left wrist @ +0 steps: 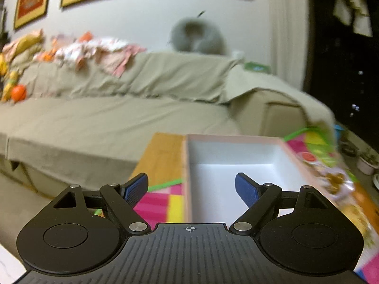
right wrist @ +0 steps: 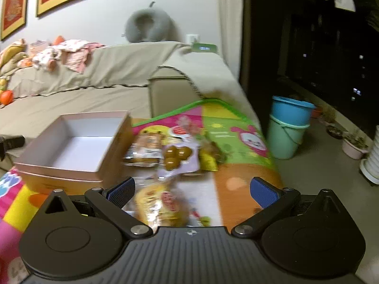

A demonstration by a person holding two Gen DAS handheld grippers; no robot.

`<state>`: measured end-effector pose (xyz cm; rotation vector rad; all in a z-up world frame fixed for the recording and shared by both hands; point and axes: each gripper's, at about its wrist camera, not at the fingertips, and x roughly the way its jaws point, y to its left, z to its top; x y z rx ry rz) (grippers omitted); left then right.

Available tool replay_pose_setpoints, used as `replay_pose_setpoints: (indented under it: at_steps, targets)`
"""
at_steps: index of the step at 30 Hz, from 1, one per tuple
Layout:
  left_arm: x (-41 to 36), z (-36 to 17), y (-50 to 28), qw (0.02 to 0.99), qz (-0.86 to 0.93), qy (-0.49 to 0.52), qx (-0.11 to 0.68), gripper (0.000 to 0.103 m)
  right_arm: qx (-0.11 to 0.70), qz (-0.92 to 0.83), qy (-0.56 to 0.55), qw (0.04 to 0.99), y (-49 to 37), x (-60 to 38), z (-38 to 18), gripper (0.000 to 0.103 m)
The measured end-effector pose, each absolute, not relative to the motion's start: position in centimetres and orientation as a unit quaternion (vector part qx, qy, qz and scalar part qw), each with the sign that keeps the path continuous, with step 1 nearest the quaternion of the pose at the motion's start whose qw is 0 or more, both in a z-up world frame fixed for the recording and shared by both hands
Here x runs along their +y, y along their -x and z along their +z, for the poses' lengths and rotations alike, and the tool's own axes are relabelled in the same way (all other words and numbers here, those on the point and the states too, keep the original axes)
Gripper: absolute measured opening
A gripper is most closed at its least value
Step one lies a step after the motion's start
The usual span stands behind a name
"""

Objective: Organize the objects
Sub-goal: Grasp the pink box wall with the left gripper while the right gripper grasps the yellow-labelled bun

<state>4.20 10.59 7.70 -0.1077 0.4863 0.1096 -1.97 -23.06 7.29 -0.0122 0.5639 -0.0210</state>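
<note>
An empty pink box with a white inside (left wrist: 236, 165) (right wrist: 78, 142) stands on a low table covered by a colourful mat (right wrist: 236, 132). My left gripper (left wrist: 191, 188) hovers open over the box's near left corner, with nothing between its blue pads. Several snack packets lie on the mat right of the box: a brown-printed one (right wrist: 148, 149), a clear bag of round brown sweets (right wrist: 176, 157), and a yellow pastry packet (right wrist: 163, 207). My right gripper (right wrist: 193, 191) is open above that yellow packet, without touching it. The same packets (left wrist: 331, 175) show blurred in the left wrist view.
A beige-covered sofa (left wrist: 118, 108) runs behind the table, with clothes (left wrist: 94, 49), a grey neck pillow (right wrist: 149, 22) and an orange ball (left wrist: 18, 92) on it. Stacked blue and green buckets (right wrist: 287, 127) and plant pots (right wrist: 354, 145) stand on the floor to the right.
</note>
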Motion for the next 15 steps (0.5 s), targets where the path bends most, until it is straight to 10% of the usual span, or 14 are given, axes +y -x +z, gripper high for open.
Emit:
replay_pose_setpoints:
  at_steps: [4,9,15]
  targets:
    - [12.4,6.6,-8.3,0.957,0.051,0.082,0.272,0.084,0.297,-0.011,-0.007,0.955,1.4,-23.6,6.4,0.103]
    - [12.2,4.4,-10.5,0.943,0.054,0.092,0.316,0.034,0.324,0.004,0.004,0.946,0.7,-22.9,5.1,0.103]
    - [11.9,2.4,-11.5,0.929,0.053,0.086,0.357,0.012,0.345,0.051,0.031,0.937,-0.6,-21.2,3.4,0.103]
